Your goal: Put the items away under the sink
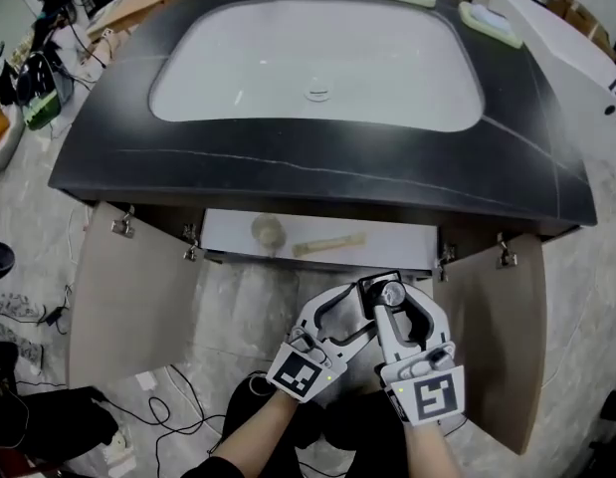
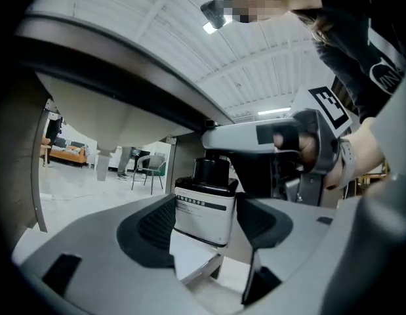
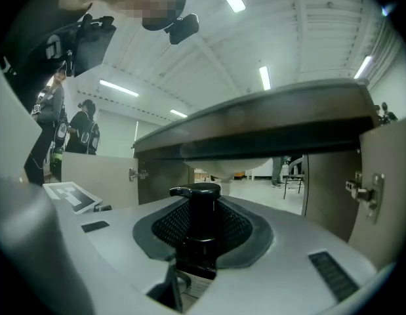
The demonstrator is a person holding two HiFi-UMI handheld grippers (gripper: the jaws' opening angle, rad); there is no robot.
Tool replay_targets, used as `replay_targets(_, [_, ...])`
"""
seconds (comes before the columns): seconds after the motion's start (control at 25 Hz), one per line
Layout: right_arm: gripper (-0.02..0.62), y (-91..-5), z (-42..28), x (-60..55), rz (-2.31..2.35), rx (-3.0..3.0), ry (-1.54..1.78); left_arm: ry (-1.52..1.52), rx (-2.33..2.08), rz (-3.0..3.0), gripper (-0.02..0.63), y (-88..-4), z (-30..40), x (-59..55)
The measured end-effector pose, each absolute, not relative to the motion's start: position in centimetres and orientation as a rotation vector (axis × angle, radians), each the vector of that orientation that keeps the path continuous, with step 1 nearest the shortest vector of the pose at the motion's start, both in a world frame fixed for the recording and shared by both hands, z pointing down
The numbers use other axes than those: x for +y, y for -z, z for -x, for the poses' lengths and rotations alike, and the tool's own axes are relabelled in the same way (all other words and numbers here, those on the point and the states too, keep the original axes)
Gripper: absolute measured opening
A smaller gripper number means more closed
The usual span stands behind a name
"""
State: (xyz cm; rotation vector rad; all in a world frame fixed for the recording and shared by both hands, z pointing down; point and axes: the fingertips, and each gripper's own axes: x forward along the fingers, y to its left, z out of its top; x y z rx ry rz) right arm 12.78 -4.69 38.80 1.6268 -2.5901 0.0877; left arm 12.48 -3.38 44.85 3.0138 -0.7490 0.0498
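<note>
I hold one white pump bottle [image 2: 203,209] with a black pump head [image 3: 196,192] between both grippers, low in front of the open cabinet under the sink. In the head view its top [image 1: 391,294] shows just before the cabinet shelf [image 1: 387,249]. My left gripper [image 2: 204,223] is shut on the white labelled body, one pad on each side. My right gripper [image 3: 201,233] is shut on the black neck below the pump head. Both grippers, left [image 1: 359,312] and right [image 1: 392,289], point roughly level toward the cabinet opening, and the bottle stands upright.
The dark countertop [image 1: 288,167] with the white basin [image 1: 317,58] overhangs the opening. Both cabinet doors, left [image 1: 128,307] and right [image 1: 507,337], stand open. On the shelf lie a round pale object [image 1: 268,231] and a pale stick-like item [image 1: 329,244]. Cables [image 1: 178,406] trail on the floor at left.
</note>
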Motion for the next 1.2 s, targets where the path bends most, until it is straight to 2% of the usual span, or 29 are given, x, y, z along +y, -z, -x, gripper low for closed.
replay_targets(0.48, [0.101,-55.0,-14.1,-7.5,-1.695,-2.581,-0.019,-0.029,-0.667,-2.97,0.287,-61.5,-13.8,-6.7])
replay_targets(0.68, [0.101,-57.4,-15.6,-8.2,-1.752,-2.553,-0.012,0.063,-0.608,-2.876,0.314,-63.5,-15.7,-7.8])
replay_targets(1.2, [0.098,-60.0,-16.3,-11.6,-1.689,-2.569,-0.062,0.006,-0.737,-2.892,0.305,-65.9,-15.9,-10.5])
